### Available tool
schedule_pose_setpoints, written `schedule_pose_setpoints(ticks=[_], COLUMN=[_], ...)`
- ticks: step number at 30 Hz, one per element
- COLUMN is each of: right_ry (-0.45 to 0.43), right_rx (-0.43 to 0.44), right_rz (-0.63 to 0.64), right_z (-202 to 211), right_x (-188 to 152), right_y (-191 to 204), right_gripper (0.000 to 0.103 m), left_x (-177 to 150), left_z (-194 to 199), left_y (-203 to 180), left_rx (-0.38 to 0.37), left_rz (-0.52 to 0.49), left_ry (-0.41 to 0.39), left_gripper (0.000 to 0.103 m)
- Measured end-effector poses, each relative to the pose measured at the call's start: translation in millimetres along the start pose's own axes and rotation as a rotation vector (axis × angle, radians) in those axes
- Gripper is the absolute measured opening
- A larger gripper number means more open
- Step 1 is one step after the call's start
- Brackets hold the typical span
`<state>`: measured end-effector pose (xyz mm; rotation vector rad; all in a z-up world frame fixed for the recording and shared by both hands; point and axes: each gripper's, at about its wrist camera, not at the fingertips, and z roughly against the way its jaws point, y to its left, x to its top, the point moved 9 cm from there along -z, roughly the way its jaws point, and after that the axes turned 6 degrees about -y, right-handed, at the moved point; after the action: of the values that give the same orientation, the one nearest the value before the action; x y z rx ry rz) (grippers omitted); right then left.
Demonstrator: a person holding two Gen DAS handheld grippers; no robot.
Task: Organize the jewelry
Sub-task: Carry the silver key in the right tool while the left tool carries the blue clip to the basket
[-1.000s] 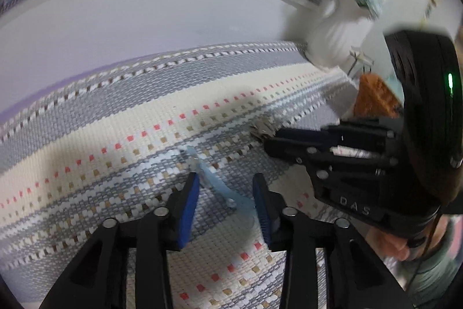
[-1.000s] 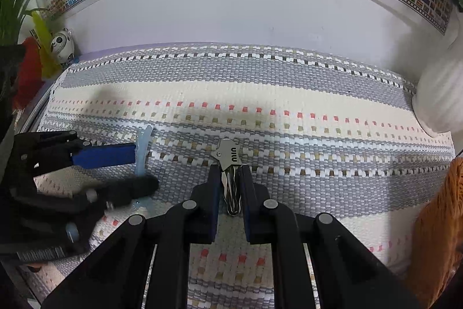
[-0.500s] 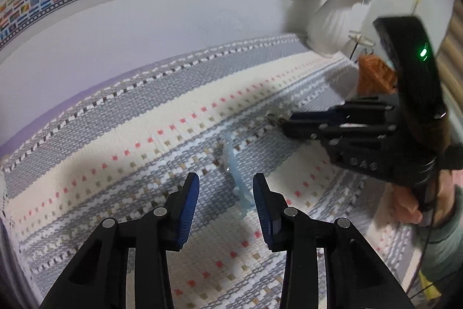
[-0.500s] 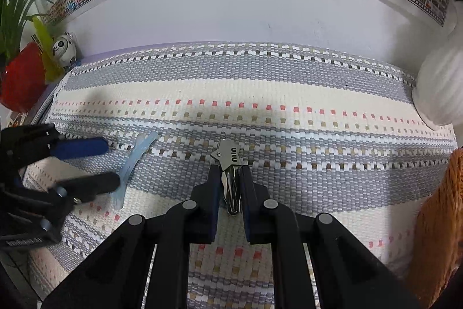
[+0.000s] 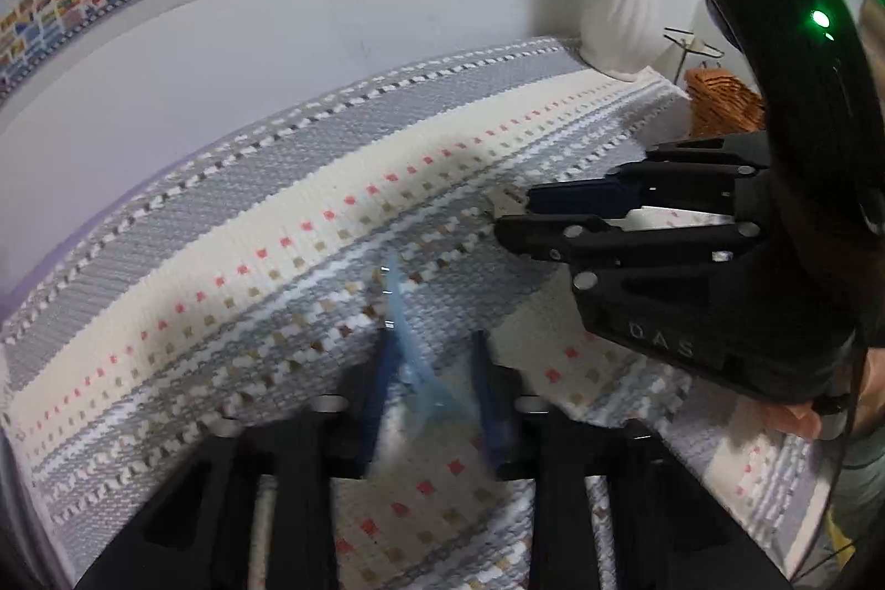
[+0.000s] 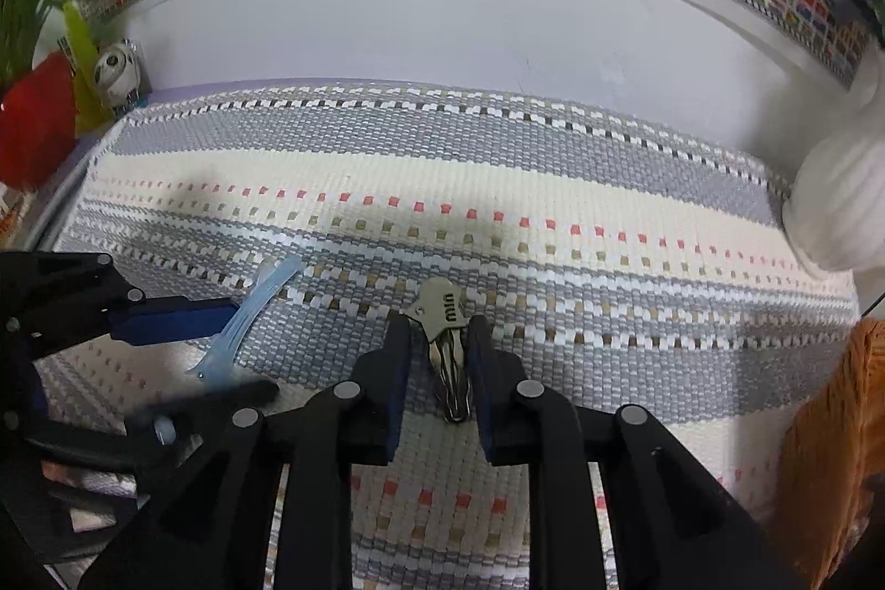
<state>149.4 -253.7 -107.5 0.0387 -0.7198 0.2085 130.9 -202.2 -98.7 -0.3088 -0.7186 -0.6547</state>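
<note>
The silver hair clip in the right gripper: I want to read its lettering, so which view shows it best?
The right wrist view. There the silver hair clip sits between the right gripper fingers, facing the camera, lettering sharp. The left wrist view shows only its tip poking out of that gripper, side-on, lettering hidden.

Two hair clips: one translucent blue (image 6: 243, 319), one metal (image 6: 445, 330); one vase (image 5: 619, 20).
</note>
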Motion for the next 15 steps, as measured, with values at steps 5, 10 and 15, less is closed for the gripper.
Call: schedule_pose_setpoints(ticks=[5,10,15], right_ry=[-0.010,-0.036,-0.094], right_rx=[0.000,0.007,0.036], right_rz=[0.024,0.015,-0.070], right_z=[-1,6,34], right_x=[1,1,6], right_y=[6,6,-6], right_gripper=[0.017,0.017,0.017], left_x=[1,7,10], left_z=[3,18,37], left_y=[7,3,-5], left_rx=[-0.018,-0.054,-0.118], left_rz=[0.027,0.027,0.032], left_ry=[-0.013,-0.067,-0.103], left_gripper=[0.010,0.010,0.010])
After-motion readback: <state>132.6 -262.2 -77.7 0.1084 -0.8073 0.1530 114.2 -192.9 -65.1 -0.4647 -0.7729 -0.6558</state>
